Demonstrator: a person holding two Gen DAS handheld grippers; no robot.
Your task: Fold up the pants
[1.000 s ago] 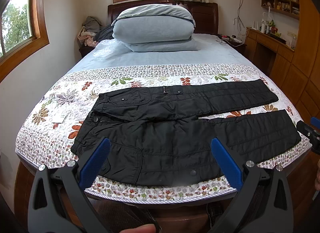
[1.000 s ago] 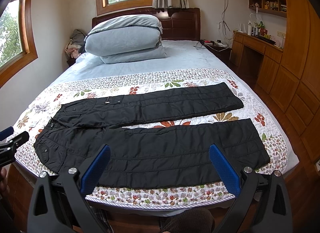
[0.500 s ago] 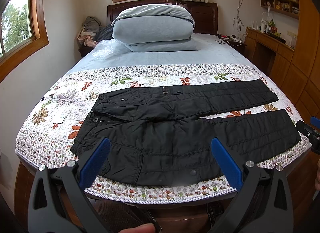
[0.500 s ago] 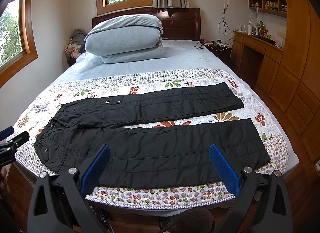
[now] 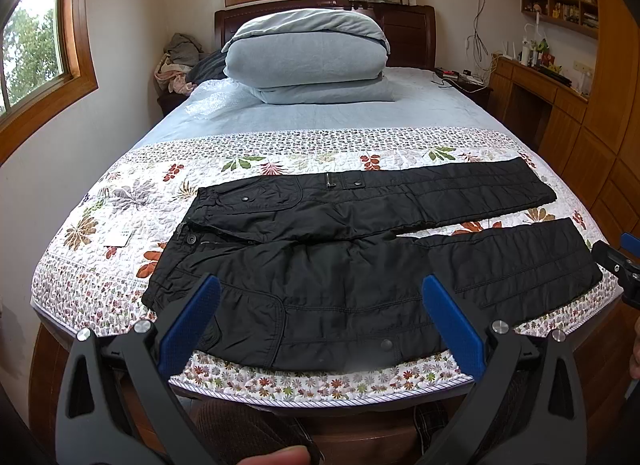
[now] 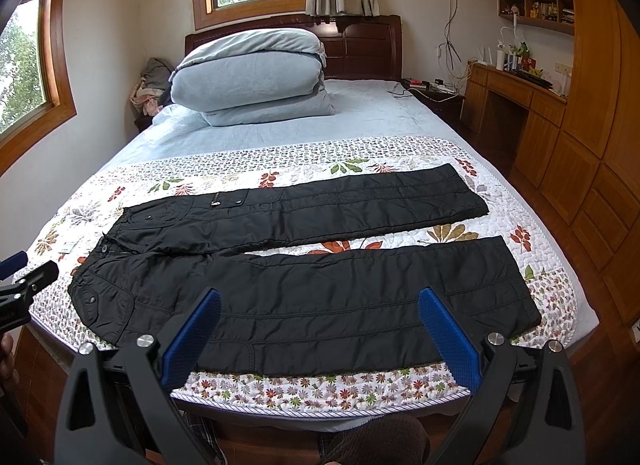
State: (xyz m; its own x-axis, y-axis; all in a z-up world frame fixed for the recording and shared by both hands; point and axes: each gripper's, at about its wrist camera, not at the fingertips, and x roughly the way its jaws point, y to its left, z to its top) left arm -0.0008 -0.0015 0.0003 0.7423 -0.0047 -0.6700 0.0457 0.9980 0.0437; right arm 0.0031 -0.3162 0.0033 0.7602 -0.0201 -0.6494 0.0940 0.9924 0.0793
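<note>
Pants lie flat across the near end of the bed on a floral quilt, waistband left, legs running right. Left tongs and right tongs hover spread wide and empty, just above the near edge.
</note>
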